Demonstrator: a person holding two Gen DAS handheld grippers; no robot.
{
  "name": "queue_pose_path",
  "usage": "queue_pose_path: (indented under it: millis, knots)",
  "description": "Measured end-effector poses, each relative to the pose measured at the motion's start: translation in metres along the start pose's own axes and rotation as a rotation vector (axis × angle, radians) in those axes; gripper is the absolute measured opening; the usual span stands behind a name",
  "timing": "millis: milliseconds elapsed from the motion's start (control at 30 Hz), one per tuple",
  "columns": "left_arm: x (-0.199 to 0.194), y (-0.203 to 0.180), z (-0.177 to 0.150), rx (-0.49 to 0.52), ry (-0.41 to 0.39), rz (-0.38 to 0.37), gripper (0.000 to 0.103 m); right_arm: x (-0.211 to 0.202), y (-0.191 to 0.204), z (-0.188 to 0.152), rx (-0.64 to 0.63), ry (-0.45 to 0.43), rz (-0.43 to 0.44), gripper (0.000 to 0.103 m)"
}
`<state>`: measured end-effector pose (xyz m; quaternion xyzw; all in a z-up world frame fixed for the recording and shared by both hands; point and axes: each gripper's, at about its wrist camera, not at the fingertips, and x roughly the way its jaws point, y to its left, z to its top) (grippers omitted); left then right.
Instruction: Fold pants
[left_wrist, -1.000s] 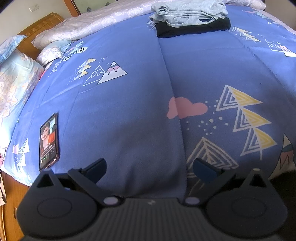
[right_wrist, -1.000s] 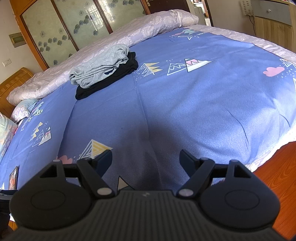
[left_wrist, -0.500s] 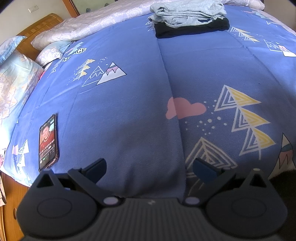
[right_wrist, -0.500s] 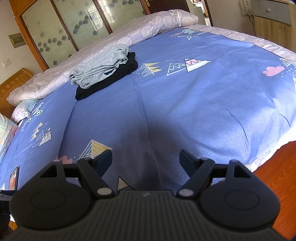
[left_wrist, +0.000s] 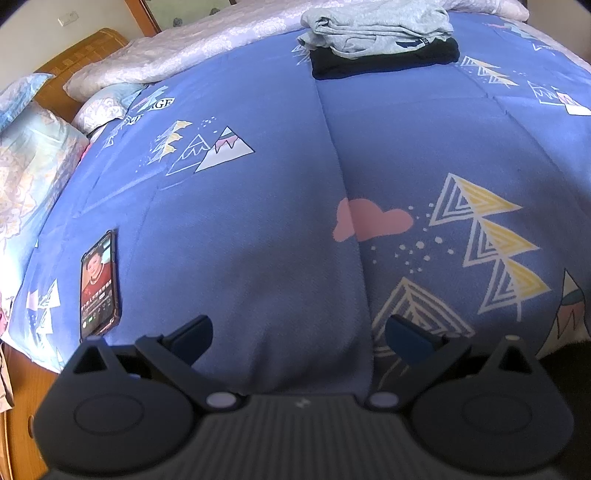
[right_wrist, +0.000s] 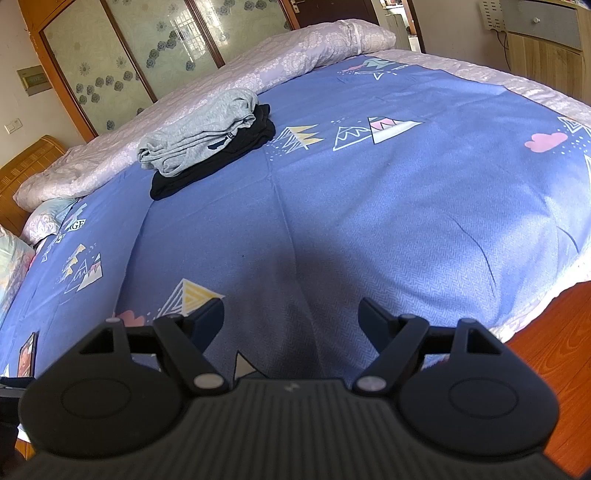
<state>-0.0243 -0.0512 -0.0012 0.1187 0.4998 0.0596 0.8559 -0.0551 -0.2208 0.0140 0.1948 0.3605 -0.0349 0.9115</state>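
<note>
My left gripper (left_wrist: 299, 332) and right gripper (right_wrist: 291, 317) hover with fingers spread wide, holding nothing, above a woven blue bedspread (right_wrist: 369, 206) printed with triangular peaks and a pink cloud. The folded pants, a soft grey pair (right_wrist: 199, 134) stacked on a black pair (right_wrist: 221, 158), sit at the far side beside a pale floral quilt (right_wrist: 258, 70). A glossy phone (left_wrist: 99, 284) lies flat (screen lit) near the bed's edge. Nothing has visibly shifted over the past second.
</note>
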Motion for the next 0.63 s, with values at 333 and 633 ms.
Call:
queue_pose_path:
  millis: [333, 633]
  knots:
    - [-0.0015, -0.0006, 0.0016, 0.003, -0.005, 0.000, 0.103, -0.0002, -0.0004, -0.0001, 0.001, 0.000, 0.000, 0.082]
    - [-0.0035, 0.0013, 0.0014, -0.005, -0.019, -0.026, 0.103, -0.0003, -0.0012, 0.0003, -0.001, 0.000, 0.001, 0.082]
